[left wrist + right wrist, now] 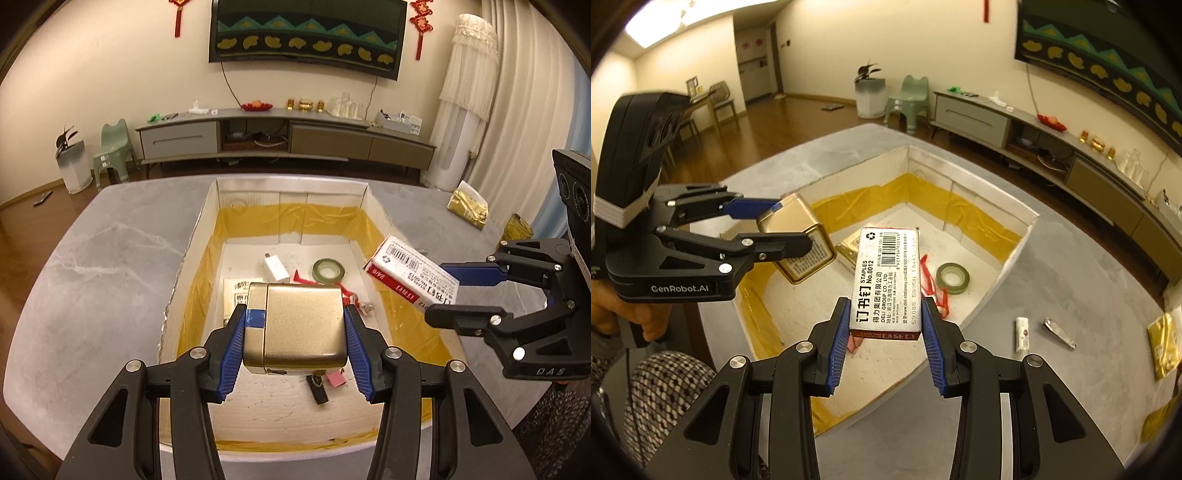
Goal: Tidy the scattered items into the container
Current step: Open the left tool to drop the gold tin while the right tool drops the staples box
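Observation:
A white box container (207,236) (1019,236) lined with yellow tape stands on the grey table. My left gripper (295,325) (775,225) is shut on a gold tin (303,328) (798,240) and holds it above the container. My right gripper (884,325) (439,291) is shut on a staples box (886,280) (410,273), held over the container's right side. Inside lie a green tape roll (328,270) (953,278), a white adapter (276,268), a red item (929,277), a leaflet (236,291) and a small pink and black item (327,384).
On the table right of the container lie a white tube (1022,332), nail clippers (1058,332) and gold packets (467,205) (1163,343). A TV cabinet (288,136), a green stool (112,151) and a bin (74,166) stand beyond the table. A hand (639,317) grips the left gripper's handle.

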Tool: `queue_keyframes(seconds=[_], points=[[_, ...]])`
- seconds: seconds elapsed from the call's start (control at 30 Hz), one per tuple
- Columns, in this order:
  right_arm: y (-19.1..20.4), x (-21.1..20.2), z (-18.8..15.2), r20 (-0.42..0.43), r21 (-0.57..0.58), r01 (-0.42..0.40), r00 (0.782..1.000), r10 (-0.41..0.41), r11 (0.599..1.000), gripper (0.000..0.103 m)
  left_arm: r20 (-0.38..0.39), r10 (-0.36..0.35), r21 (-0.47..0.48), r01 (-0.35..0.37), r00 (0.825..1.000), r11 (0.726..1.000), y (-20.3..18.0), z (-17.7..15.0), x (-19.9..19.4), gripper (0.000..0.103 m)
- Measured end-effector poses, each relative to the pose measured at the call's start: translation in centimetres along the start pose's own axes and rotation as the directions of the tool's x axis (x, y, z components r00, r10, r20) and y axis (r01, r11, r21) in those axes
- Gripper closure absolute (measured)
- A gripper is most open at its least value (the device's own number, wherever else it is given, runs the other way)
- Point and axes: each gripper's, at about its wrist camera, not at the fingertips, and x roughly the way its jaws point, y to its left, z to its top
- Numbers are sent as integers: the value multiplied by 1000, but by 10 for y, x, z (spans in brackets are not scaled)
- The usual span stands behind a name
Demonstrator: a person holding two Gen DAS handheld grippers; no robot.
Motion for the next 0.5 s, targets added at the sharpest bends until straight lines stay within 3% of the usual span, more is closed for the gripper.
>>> queue_keyframes(seconds=[0.5], points=[[-7,31,12,-59,-22,19,998,-21,1000,62,-34,16,-49,-18,999,999,14,6,20,51]])
